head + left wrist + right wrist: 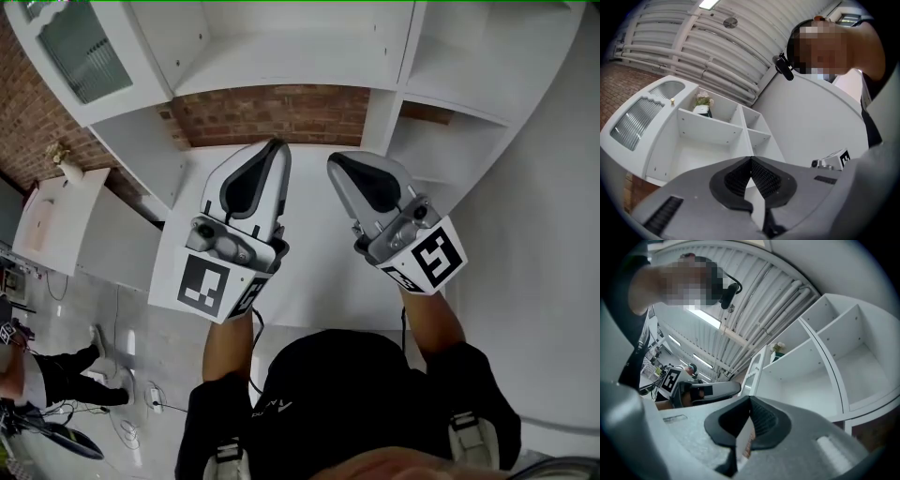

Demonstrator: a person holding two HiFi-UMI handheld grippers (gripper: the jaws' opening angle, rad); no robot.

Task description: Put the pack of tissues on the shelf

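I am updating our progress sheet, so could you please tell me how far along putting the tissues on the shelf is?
Done: nothing confirmable; no pack of tissues shows in any view, including the shelf compartments in sight. In hand: nothing; left gripper and right gripper are both shut, empty. Left: placing the pack, unless it already sits out of view.
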